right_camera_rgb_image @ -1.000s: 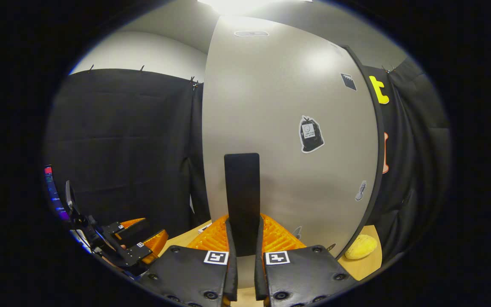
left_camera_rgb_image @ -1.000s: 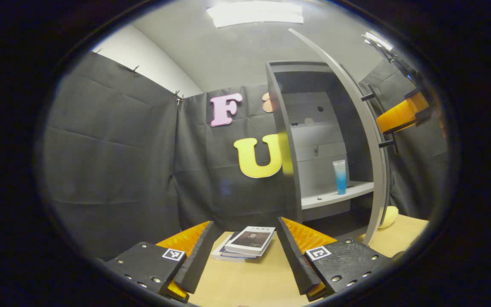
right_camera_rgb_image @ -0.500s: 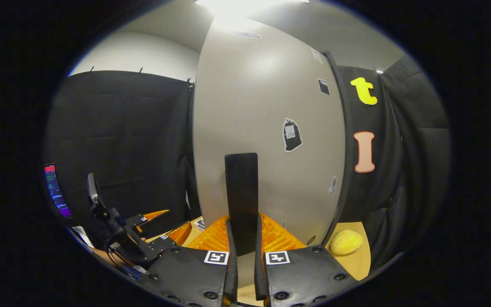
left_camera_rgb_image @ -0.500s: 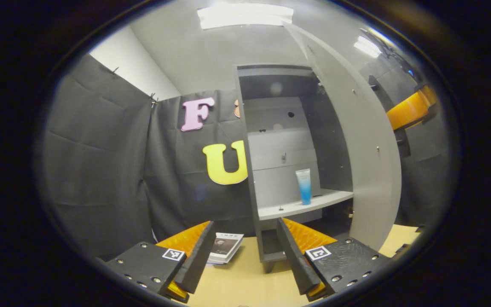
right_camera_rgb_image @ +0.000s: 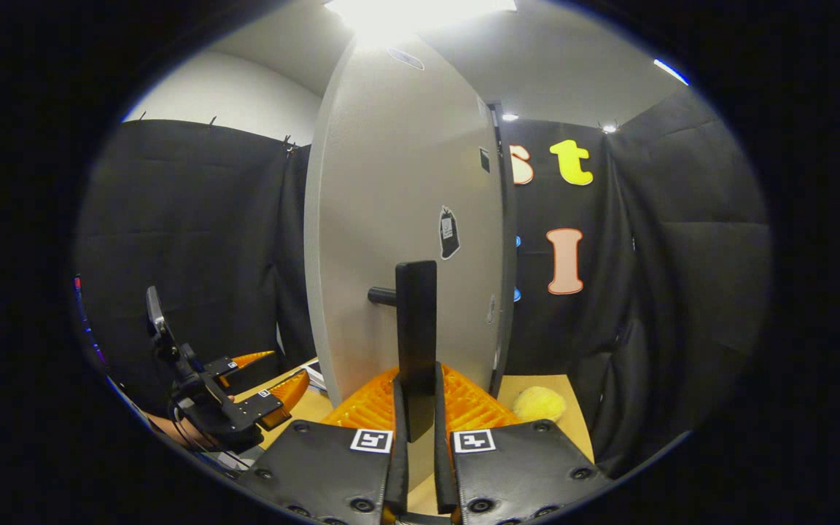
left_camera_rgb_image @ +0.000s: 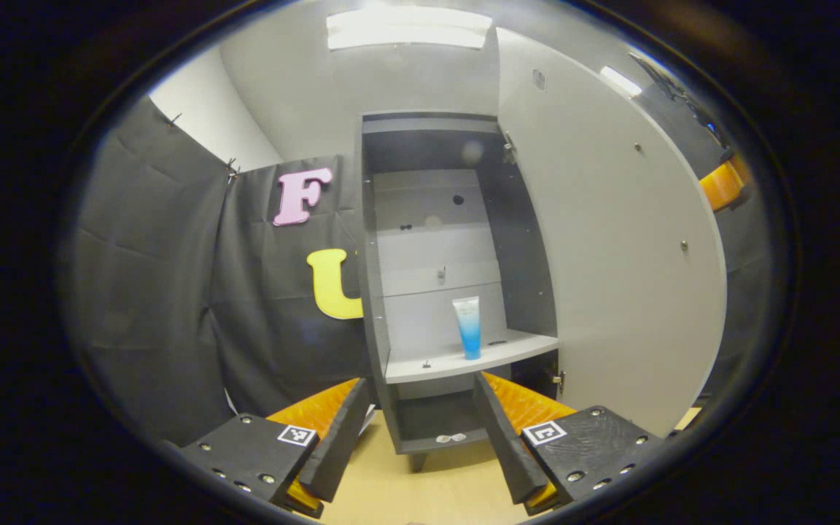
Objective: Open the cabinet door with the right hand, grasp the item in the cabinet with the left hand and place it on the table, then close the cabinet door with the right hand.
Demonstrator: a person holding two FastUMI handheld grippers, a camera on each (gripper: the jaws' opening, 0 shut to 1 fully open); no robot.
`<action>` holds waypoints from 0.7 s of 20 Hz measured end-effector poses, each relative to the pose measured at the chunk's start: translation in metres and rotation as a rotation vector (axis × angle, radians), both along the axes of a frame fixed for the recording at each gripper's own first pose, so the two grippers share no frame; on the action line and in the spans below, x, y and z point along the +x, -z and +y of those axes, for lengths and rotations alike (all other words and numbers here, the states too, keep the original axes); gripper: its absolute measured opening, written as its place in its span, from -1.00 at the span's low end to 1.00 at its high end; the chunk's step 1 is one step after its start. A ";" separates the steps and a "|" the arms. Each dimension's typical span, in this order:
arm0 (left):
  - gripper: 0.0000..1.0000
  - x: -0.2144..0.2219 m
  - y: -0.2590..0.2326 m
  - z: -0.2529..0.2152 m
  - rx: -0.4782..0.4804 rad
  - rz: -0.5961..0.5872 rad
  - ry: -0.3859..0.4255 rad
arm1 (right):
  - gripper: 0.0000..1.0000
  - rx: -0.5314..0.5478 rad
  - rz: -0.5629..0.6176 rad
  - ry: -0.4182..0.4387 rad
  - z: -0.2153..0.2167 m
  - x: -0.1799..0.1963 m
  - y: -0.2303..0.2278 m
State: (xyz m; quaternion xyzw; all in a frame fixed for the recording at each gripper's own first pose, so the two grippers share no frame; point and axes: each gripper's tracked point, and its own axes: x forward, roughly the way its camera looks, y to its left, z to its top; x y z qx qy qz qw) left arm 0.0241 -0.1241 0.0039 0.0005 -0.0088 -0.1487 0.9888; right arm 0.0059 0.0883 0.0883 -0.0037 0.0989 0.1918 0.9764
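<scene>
1. The tall grey cabinet [left_camera_rgb_image: 380, 292] stands on the light wooden table [left_camera_rgb_image: 420, 488], and its pale grey door [left_camera_rgb_image: 609, 255] is swung wide open to the right in the left gripper view.
2. A small tube, white at the top and blue lower down [left_camera_rgb_image: 468, 327], stands upright on the cabinet's pale shelf [left_camera_rgb_image: 420, 368], near the shelf's middle and apart from the walls.
3. The left gripper [left_camera_rgb_image: 420, 430] hovers low over the table in front of the cabinet, its fingers spread wide with nothing between them.
4. The right gripper [right_camera_rgb_image: 415, 430] has both fingers pressed on the door's black vertical bar handle [right_camera_rgb_image: 415, 328], seen in the right gripper view.
5. A yellow, rounded, fuzzy-looking object [right_camera_rgb_image: 539, 402] lies on the table beyond the door's far edge.
6. Some printed sheets or a book [right_camera_rgb_image: 313, 373] lie on the table near the door's near edge.
</scene>
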 end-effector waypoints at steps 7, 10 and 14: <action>0.75 -0.014 -0.003 -0.031 0.014 0.001 0.042 | -0.70 -0.036 -0.039 0.150 -0.046 0.016 0.001; 0.75 -0.017 -0.005 -0.039 0.023 0.000 0.045 | -0.87 -0.005 -0.046 0.207 -0.065 0.024 0.002; 0.75 -0.014 -0.008 -0.053 0.023 0.004 0.044 | -0.82 0.170 0.017 0.144 -0.065 0.010 0.010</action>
